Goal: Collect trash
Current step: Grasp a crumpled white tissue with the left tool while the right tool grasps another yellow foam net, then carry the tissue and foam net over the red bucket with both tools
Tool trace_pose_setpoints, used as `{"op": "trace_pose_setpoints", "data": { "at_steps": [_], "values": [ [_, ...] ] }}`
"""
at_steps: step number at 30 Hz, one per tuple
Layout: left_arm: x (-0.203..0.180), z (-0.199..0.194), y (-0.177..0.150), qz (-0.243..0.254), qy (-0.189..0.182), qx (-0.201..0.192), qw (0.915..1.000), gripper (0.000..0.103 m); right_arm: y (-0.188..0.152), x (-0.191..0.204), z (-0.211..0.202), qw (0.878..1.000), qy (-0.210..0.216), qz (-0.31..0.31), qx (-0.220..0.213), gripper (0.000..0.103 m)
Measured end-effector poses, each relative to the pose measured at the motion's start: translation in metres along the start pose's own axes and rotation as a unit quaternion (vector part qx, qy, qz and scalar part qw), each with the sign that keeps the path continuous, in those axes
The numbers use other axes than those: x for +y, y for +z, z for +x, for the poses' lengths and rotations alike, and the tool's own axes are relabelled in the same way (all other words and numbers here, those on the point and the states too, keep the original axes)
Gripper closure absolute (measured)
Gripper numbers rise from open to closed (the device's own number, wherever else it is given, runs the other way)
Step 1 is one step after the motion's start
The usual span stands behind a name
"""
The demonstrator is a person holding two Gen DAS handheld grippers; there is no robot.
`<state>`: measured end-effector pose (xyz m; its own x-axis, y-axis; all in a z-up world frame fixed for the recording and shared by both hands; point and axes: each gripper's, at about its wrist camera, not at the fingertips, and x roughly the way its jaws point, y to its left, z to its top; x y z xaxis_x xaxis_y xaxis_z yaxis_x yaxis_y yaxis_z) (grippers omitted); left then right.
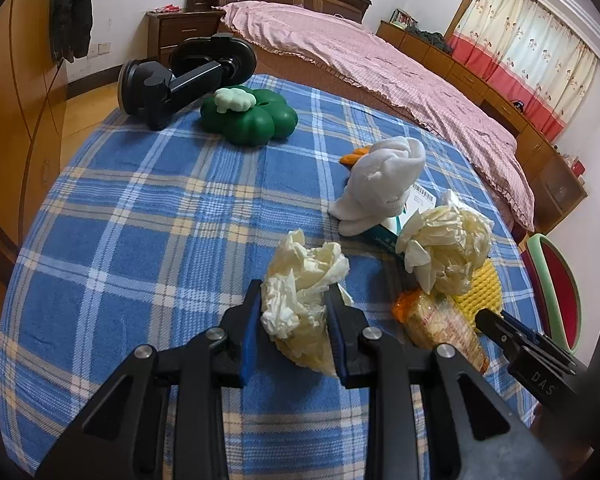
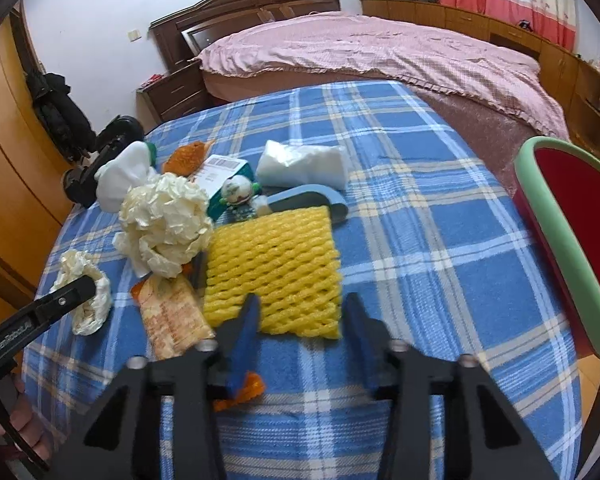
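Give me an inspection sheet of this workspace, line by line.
Surface: blue plaid cloth over the table.
Job's things: crumpled tissue between the left fingers; second tissue wad; yellow foam net; snack wrapper.
Clutter: green flower-shaped toy, black phone mount, rolled white socks, tissue pack.
Grippers: left gripper shut on the tissue; right gripper open at the net's near edge.
Cables: nothing seen.
Surroundings: pink bed; red bin right of the table.

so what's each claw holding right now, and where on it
The left claw is shut on a crumpled tissue wad, pinched across its lower middle. The right claw is open, holding nothing, at the near edge of the yellow foam net.
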<state>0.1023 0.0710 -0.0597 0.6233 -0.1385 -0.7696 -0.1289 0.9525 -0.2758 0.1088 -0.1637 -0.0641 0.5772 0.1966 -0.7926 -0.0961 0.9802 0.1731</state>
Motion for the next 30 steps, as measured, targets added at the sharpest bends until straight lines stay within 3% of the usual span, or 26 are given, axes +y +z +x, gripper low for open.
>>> {"op": "trace_pose_setpoints", "data": {
  "at_steps": [4,7,15,30],
  "values": [
    [-0.001,-0.001,-0.001,0.001,0.000,-0.001,1.0000,0.073,-0.003,0.003,-0.001,1.000,0.014,-0.002,0.000,0.083],
    [-0.003,-0.004,-0.001,0.002,0.000,-0.001,1.0000,0.073,-0.005,0.006,-0.004,1.000,0.024,-0.004,-0.005,0.088],
    [-0.016,-0.025,-0.002,0.012,-0.012,-0.019,0.9997,0.073,-0.010,0.002,-0.031,0.999,0.043,0.007,-0.030,0.090],
    [-0.072,-0.054,-0.009,0.058,-0.072,-0.022,0.9955,0.073,-0.016,-0.028,-0.101,0.992,0.049,0.040,-0.106,0.090]
  ]
}}
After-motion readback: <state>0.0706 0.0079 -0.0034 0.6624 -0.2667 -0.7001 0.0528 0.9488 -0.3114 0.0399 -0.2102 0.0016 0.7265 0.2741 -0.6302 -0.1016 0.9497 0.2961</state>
